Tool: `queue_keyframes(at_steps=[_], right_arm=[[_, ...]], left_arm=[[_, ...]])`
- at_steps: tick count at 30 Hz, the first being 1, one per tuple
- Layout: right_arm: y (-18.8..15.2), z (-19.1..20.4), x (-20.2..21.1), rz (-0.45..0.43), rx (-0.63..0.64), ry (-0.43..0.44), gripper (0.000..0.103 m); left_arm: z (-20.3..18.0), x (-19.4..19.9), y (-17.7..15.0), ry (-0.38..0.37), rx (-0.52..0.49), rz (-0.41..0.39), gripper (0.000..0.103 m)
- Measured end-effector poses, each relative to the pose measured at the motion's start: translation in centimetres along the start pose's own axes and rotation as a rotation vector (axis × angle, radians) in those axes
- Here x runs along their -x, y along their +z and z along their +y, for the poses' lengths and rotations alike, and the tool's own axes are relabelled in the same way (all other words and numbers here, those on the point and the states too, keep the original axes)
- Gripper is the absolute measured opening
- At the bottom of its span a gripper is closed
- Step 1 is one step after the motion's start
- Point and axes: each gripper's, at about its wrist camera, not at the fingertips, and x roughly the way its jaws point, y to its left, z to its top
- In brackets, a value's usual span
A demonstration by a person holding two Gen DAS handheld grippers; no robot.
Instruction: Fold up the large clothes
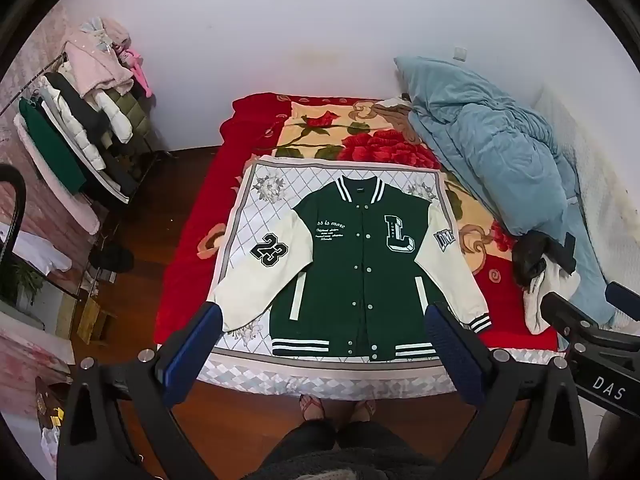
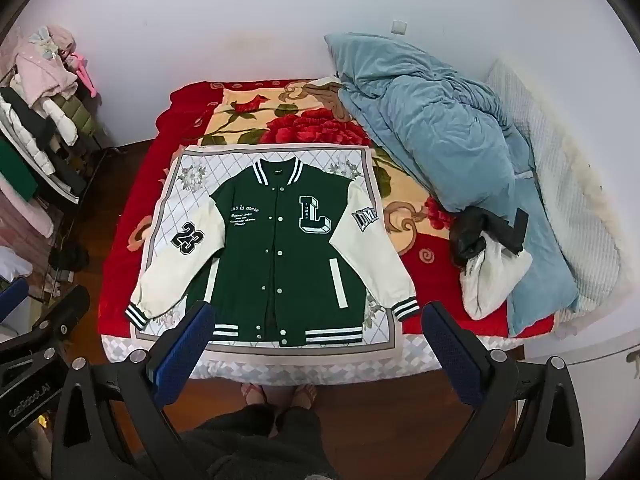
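A green varsity jacket (image 1: 356, 264) with cream sleeves lies flat and face up, buttoned, on a white patterned sheet (image 1: 248, 216) on the bed. Its sleeves spread down and outward. It shows the same way in the right wrist view (image 2: 276, 256). My left gripper (image 1: 324, 320) is open and empty, held high above the bed's near edge, in front of the jacket's hem. My right gripper (image 2: 316, 316) is open and empty too, at a like height beside the left one. Neither touches the jacket.
A red floral blanket (image 1: 188, 272) covers the bed. A blue quilt (image 2: 448, 128) and a black and white bundle (image 2: 488, 260) lie at the bed's right. A clothes rack (image 1: 80, 128) stands at the left. The person's feet (image 2: 280, 394) stand on the wooden floor.
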Motion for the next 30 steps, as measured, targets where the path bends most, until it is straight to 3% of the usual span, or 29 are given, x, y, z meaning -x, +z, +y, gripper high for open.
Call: queue_keyframes(at_steps=[30], right_arm=[[0.7, 0.4, 0.7, -0.010, 0.023, -0.013, 0.103]], left_arm=[[-0.3, 0.3, 0.1, 0.006, 0.001, -0.013, 0.103]])
